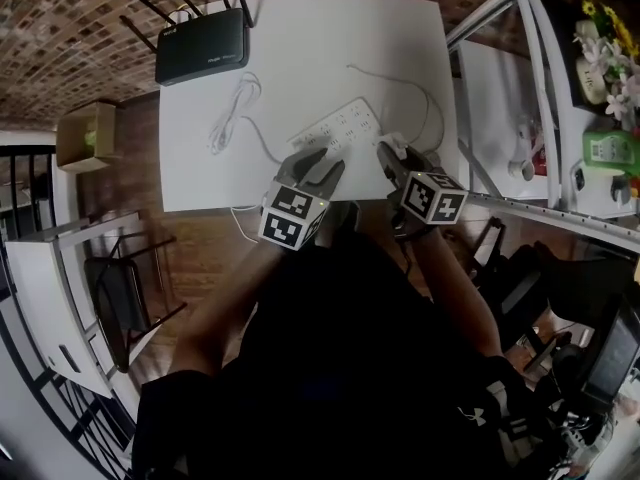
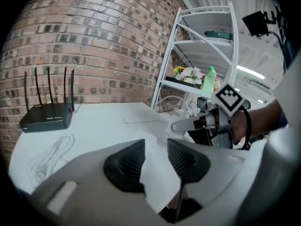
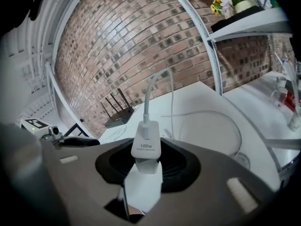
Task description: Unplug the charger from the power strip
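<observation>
Right gripper view shows the right gripper [image 3: 149, 166] clamped on the white charger [image 3: 146, 147] (marked 100W), its pads pressing both sides of the block while the white cable [image 3: 148, 98] rises from its far end. Seen from the head view, the charger sits clear of the power strip [image 1: 340, 125], just beside the strip's right end above the white table [image 1: 300, 38]. At the strip's near end, the left gripper [image 2: 155, 161] hangs with jaws narrowly apart, gripping nothing.
</observation>
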`<state>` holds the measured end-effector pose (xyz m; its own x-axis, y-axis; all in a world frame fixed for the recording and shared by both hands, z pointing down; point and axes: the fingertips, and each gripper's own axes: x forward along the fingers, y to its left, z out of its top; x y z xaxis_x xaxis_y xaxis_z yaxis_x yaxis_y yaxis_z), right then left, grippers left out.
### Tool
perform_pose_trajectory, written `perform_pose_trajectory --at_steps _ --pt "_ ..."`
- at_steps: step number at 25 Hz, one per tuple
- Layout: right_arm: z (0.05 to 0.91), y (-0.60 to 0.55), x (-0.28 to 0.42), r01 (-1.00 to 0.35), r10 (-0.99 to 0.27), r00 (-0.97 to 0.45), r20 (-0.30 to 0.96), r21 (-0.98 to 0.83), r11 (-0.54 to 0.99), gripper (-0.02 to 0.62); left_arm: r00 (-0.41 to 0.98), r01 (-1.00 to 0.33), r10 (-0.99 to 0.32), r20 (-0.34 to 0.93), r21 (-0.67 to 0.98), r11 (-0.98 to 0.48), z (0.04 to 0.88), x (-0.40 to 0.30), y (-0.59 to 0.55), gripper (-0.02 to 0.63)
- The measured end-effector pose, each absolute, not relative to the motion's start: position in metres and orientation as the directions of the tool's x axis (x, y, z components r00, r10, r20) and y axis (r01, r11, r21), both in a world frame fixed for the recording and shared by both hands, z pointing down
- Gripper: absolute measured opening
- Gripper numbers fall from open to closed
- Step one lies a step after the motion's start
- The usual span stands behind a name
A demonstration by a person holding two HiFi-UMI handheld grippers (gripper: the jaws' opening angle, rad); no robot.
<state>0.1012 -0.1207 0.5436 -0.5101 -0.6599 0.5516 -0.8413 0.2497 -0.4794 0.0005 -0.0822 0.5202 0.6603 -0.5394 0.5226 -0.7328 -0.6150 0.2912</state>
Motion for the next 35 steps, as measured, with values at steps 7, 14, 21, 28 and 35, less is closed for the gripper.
perform_pose_trajectory --at_steps 7,14,21,28,35 --pt "0.55 -0.121 0.13 -0.757 -0.683 -0.53 0.503 -0.643 0.114 0.141 0.663 -0.738 -0.551 0.506 0.32 -0.594 0.508 0.005 -0.073 0.141" --pt "0.594 -0.121 0.153 -0.67 -0.666 -0.511 0.543 -0.737 -0.087 0.141 0.649 -0.751 -0.551 0.525 0.325 -0.575 0.513 0.0 -0.066 0.141" --pt "0.632 -0.113 0.158 -0.597 -0.63 -0.504 0.591 -0.765 -0.24 0.141 0.626 -0.774 -0.575 0.527 0.329 -0.541 0.511 -0.013 -0.067 0.141" --pt "0.65 -0.109 0.153 -0.508 -0.609 -0.535 0.586 -0.799 -0.322 0.143 0.621 -0.779 -0.58 0.527 0.334 -0.53 0.508 -0.021 -0.067 0.141" --pt "0.654 -0.108 0.16 -0.531 -0.603 -0.507 0.615 -0.774 -0.344 0.186 0.627 -0.771 -0.566 0.535 0.326 -0.547 0.508 -0.02 -0.068 0.141"
